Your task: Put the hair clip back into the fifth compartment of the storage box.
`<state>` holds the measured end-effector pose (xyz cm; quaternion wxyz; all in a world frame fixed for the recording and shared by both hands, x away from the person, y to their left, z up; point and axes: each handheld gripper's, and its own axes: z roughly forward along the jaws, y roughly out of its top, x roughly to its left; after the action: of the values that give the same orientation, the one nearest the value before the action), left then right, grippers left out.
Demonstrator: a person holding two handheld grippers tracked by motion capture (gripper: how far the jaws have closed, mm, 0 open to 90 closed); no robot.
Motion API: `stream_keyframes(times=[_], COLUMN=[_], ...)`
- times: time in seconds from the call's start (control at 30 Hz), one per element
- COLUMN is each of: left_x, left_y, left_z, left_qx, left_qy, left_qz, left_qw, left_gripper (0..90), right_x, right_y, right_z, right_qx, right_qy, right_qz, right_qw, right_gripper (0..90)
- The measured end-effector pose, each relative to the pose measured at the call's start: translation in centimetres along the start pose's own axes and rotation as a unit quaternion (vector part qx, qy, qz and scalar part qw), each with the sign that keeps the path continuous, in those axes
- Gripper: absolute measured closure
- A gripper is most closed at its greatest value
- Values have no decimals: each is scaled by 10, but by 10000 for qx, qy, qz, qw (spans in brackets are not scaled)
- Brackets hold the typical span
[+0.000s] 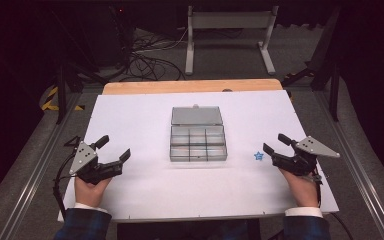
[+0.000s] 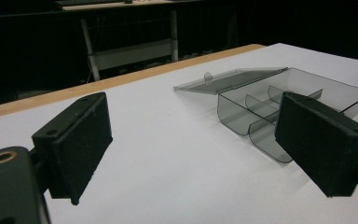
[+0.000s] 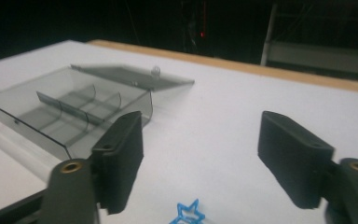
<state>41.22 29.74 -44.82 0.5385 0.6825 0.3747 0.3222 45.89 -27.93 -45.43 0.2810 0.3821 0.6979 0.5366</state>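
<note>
There we held both hands low at the near edge of the white surface (image 1: 140, 195), one at each side, wrists resting on it and sleeves just off the edge. Our left gripper (image 1: 114, 149) sat at the left, angled inward toward the middle, its fingers (image 2: 77, 144) spread wide with nothing between them but bare surface. Our right gripper (image 1: 276, 143) sat at the right, pointed inward and slightly away from us, its fingers (image 3: 121, 154) likewise parted and holding nothing.

The small blue star (image 1: 258, 156) lay flat on the surface just beside the right gripper's tips, on their inner side; in the right gripper view it showed at the bottom edge, below and between the two fingers, not touched by either.

The clear grey compartment box (image 1: 198, 143) stood in the middle of the surface, well apart from both hands, its lid (image 1: 197, 115) swung open and lying flat behind it. We could see its dividers, and the compartments looked empty.
</note>
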Motion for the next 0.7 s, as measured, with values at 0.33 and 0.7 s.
stream_keyframes(times=[0.33, 0.7], left_x=[-1, -1], left_y=[-1, -2], left_z=[3, 3], left_qx=[87, 151], left_qy=[-18, -39], left_qz=[-6, 6], left_qw=[10000, 9999], left_gripper=[123, 135], right_x=[-3, -5], right_y=[-5, -14], right_z=[15, 27], right_qx=[961, 1614], right_qy=[-226, -281], right_qz=[389, 714], right_qw=[9944, 9839], right_gripper=[579, 645])
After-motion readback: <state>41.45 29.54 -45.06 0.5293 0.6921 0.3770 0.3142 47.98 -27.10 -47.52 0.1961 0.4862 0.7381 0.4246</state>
